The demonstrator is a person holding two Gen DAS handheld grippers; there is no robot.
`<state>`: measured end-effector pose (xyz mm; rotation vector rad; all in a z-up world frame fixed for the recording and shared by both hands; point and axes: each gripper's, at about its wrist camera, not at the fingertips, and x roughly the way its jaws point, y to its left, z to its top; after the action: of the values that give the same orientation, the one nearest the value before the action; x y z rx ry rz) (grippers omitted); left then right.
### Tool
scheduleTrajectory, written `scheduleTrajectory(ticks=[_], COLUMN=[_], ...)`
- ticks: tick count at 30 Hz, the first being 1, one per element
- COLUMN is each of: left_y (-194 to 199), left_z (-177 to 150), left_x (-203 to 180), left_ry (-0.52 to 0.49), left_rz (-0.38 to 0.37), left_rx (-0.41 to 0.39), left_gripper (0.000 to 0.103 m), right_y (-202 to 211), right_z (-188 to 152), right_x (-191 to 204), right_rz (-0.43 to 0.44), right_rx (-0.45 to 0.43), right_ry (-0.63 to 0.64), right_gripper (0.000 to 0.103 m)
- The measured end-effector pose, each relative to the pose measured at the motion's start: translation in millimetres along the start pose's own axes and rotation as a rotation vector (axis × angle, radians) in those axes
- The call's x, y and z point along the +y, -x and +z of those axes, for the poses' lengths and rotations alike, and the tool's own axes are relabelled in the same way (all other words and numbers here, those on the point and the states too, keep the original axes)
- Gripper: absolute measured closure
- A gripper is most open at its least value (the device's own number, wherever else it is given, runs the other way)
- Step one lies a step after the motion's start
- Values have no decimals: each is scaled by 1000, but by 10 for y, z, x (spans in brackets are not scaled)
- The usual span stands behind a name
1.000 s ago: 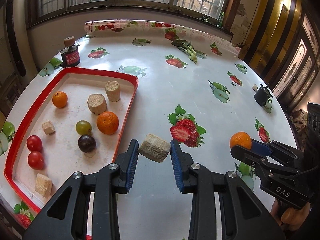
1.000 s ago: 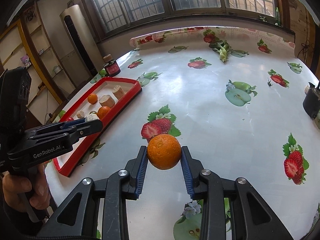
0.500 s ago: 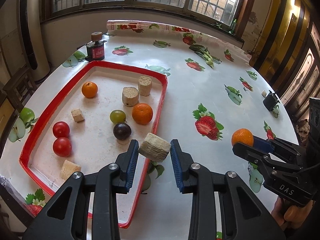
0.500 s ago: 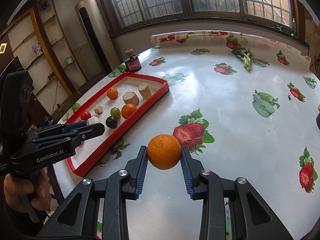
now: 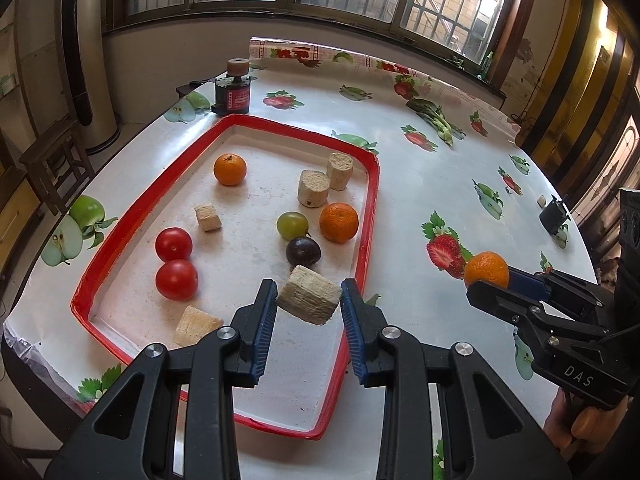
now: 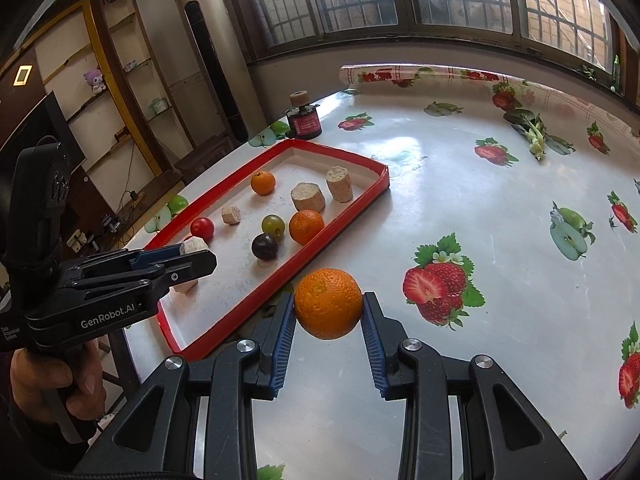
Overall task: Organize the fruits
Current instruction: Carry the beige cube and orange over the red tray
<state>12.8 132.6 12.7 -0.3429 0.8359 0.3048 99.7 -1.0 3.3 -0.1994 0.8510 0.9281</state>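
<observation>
Red-rimmed tray point(image 5: 372, 216) sits at the left of the table, its white floor holding two tomatoes point(image 5: 175, 264), a small orange point(image 5: 229, 169), a green grape point(image 5: 293, 225), a dark plum point(image 5: 303, 251), a second orange point(image 5: 338, 222) and several pale cork-like chunks.

Left gripper point(image 5: 308, 304): blue pads clamped on another pale fibrous block point(image 5: 309, 300), held tilted in the air over the near-right part of the tray floor, just this side of the plum. Long axis of the block runs roughly across the fingers. Straight down looks like bare tray.

Right gripper point(image 6: 329, 314): closed on a large orange point(image 6: 328, 303), carried above the tablecloth just outside the tray's near long rim point(image 6: 280, 280). Tray lies to its left and slightly ahead, so a short leftward carry over the raised rim seems to be what remains. Left gripper is the nearer to a drop spot; it is already inside the rim line. Judged risk: the orange may roll into the plum or grape once let go.

Surface: glossy white oilcloth point(image 6: 460, 208) printed with strawberries and apples, glare from the windows. A small dark red-labelled jar point(image 5: 233, 94) stands beyond the tray's far corner; leafy greens point(image 6: 532, 130) lie far right.

Room: barred windows behind, tall white floor-standing unit point(image 6: 216, 60) and open shelving at left.
</observation>
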Motion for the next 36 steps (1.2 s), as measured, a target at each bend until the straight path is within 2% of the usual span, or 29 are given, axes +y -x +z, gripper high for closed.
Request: scheduleTrajectory(ticks=[12,36], left_y=[92,44], left_z=[-2,-4], left_x=[471,1007], left_ry=[81,154], left_rz=[33,111], left_rx=[-17,-14], left_gripper=[73,73], right_y=[-182,-527], right_z=[147,385], right_x=[179,474], right_rz=[40,89], right_rx=[10,33], right_ry=[20,80], right_gripper=[69,69])
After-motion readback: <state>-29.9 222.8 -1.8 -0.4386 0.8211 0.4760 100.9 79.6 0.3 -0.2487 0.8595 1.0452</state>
